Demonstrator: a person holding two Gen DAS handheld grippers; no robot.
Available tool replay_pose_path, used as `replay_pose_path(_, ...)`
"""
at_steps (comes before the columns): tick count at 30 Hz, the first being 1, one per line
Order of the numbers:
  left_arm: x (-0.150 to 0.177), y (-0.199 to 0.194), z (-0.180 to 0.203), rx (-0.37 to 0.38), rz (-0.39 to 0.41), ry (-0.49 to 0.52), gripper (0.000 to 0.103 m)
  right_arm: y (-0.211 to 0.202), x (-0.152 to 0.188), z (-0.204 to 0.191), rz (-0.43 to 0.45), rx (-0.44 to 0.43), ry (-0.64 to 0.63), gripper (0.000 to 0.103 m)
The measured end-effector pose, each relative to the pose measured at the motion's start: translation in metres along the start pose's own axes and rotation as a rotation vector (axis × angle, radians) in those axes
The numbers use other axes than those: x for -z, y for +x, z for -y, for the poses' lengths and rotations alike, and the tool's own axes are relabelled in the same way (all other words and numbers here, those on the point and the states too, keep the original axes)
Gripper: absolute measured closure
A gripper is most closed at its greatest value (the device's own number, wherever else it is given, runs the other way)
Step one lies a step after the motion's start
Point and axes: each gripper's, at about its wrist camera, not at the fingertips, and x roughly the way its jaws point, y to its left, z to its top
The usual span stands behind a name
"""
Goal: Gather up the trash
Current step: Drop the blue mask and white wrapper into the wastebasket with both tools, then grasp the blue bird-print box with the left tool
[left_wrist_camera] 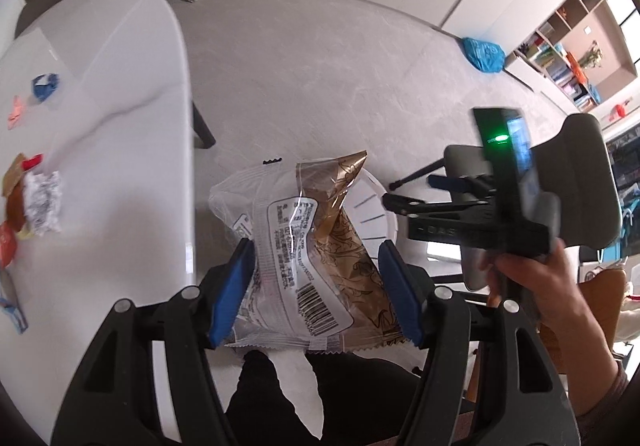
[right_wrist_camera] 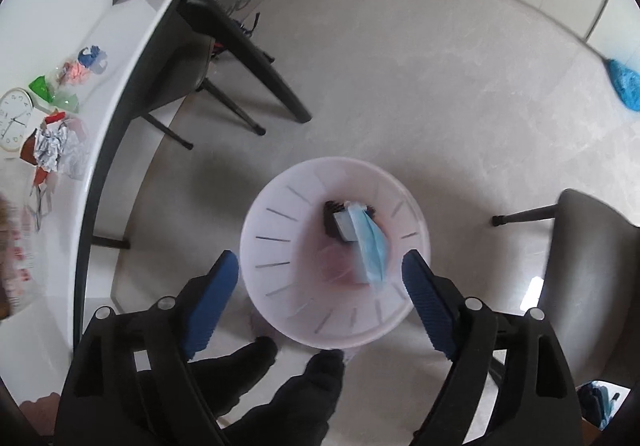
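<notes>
The left gripper pinches a clear-and-gold snack wrapper between its 2 blue pads, held above the white slotted bin. The right gripper hangs spread wide and empty over that bin, where a blue face mask lies.

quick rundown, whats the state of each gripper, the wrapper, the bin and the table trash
left gripper: shut on snack wrapper
snack wrapper: held, above the bin
right gripper: open, empty, over the bin
white bin: on floor, holds blue mask
crumpled paper: on white table, uncollected
</notes>
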Motion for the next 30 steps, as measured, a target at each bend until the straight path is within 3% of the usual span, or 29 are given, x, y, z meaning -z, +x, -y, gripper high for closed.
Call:
replay_pose_path(3,-0.005,0.013,0.01,0.006,-0.014,0.015,0.041,-0.029,0.004,0.005,0.037,0.065,-0.011,0.008)
replay_pose_path(6,-0.009,0.021,0.02,0.016,-0.019,0.026,0.036,-0.061,0.009,0.011,0.082,0.112,-0.016,0.006)
replay_pose_path(8,-0.008,0.021,0.026,0.021,-0.018,0.029,0.022,-0.076,0.011,0.016,0.1,0.121,-0.013,0.006)
replay_pose_path(11,-0.011,0.02,0.036,0.023,-0.007,0.034,0.011,-0.093,0.013,0.025,0.122,0.133,-0.001,0.006)
replay_pose_path(20,-0.014,0.005,0.047,-0.002,0.018,0.032,0.008,-0.113,0.013,0.044,0.152,0.102,0.093,0.004)
replay_pose_path(30,-0.012,-0.003,0.037,-0.003,0.033,-0.013,0.008,-0.117,0.012,0.024,0.169,0.1,0.068,0.004)
